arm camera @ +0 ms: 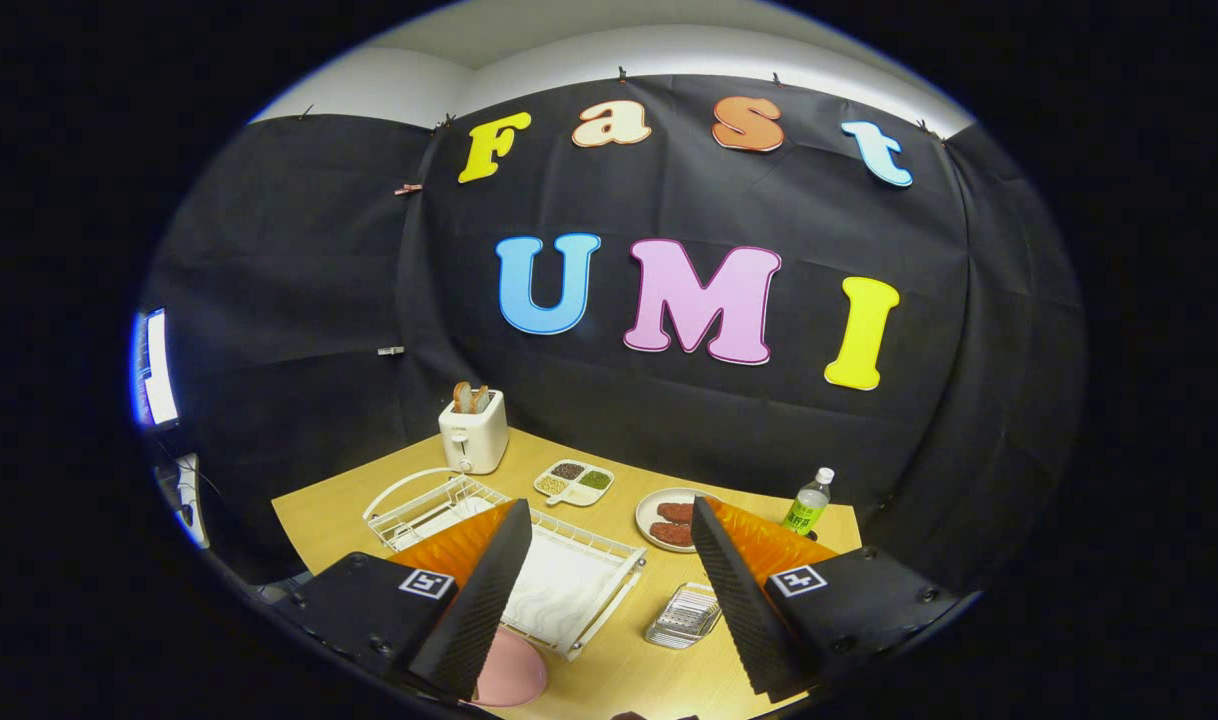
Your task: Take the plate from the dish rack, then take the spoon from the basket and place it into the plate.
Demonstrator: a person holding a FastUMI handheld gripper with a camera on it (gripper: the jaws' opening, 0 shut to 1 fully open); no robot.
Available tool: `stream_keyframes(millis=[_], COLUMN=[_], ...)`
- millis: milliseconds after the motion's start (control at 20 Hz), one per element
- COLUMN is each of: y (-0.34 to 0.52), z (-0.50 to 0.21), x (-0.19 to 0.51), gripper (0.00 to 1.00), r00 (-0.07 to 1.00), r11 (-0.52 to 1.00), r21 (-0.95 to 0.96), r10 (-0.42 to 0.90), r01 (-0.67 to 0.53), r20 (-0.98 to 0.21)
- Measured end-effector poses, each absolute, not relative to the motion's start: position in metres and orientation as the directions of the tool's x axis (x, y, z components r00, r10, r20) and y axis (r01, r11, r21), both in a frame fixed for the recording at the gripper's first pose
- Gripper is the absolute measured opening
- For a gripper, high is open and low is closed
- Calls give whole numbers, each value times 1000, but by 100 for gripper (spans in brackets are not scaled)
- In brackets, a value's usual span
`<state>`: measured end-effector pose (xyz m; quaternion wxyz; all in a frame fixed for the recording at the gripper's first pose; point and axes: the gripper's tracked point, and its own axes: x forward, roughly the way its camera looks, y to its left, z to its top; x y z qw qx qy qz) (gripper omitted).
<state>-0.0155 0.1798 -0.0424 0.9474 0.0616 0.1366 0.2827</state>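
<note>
A white wire dish rack [581, 533] lies on the wooden table [629, 665], reaching from behind my left finger into the gap between the fingers. A pink plate [514, 672] shows at the rack's near corner, partly hidden by the left finger [479, 590]; whether it rests in the rack or beside it I cannot tell. A small metal basket [683, 615] sits just right of the rack, close to the right finger. What it holds is too small to make out. My gripper [609, 508] hangs above the table, open, with nothing between its fingers.
A white toaster [474, 438] with bread slices stands at the back left. Beyond the rack lie a divided dish of grains [574, 482] and a plate with red meat pieces [669, 522]. A green-labelled bottle [809, 500] stands at the back right.
</note>
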Motion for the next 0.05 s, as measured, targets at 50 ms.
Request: stream_keyframes(millis=[50], y=[180], z=[-43], x=[-16], gripper=[98], r00=[803], r11=[832], r21=[190], r10=[554], r01=[-522], r20=[-221])
